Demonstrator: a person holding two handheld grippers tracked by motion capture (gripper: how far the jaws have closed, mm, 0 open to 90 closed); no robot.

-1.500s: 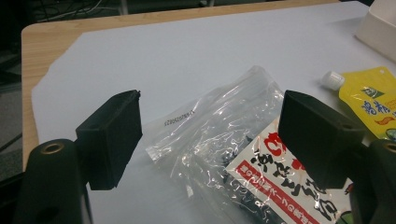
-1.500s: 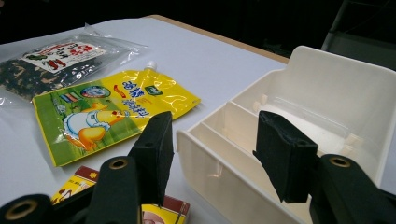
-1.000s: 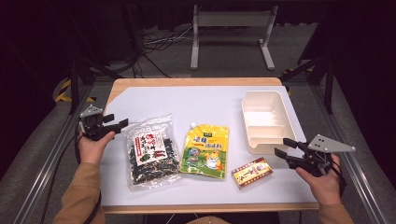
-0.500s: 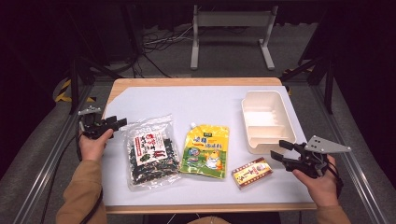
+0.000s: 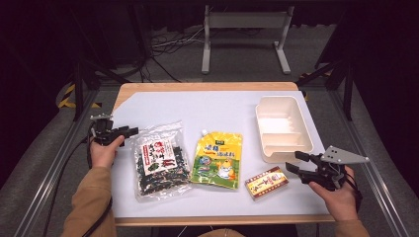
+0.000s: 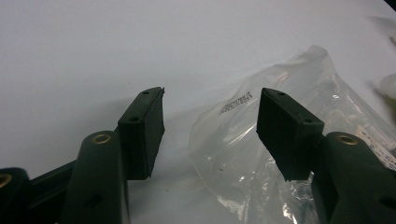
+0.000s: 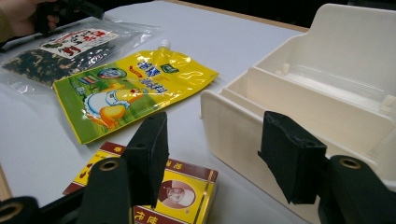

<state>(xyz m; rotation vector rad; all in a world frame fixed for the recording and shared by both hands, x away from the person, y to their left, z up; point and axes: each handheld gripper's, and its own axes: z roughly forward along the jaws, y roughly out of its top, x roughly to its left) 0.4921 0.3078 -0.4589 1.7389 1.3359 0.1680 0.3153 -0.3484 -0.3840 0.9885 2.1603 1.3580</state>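
A clear bag of dark seaweed snack (image 5: 160, 163) lies at the left of the white table top (image 5: 217, 108). My left gripper (image 5: 132, 131) hovers low at the bag's upper left corner. In the left gripper view the left gripper (image 6: 212, 100) is open. Its jaws have just been closing, and the bag's clear corner (image 6: 229, 140) lies between the pads, untouched. A yellow pouch (image 5: 220, 159) lies mid-table. A small red and yellow box (image 5: 267, 182) sits before my right gripper (image 5: 295, 163). The right gripper (image 7: 215, 123) is open and empty, above the box (image 7: 187, 186).
A cream divided container (image 5: 284, 129) stands at the right, its near wall (image 7: 243, 130) close beside the right gripper's jaws. The yellow pouch (image 7: 135, 84) and seaweed bag (image 7: 60, 51) lie farther off. The table's wooden front edge (image 5: 222, 219) runs near the person's forearms.
The left gripper has sunk toward the table at the bag's corner, and its jaws have narrowed. The right gripper has stayed in place.
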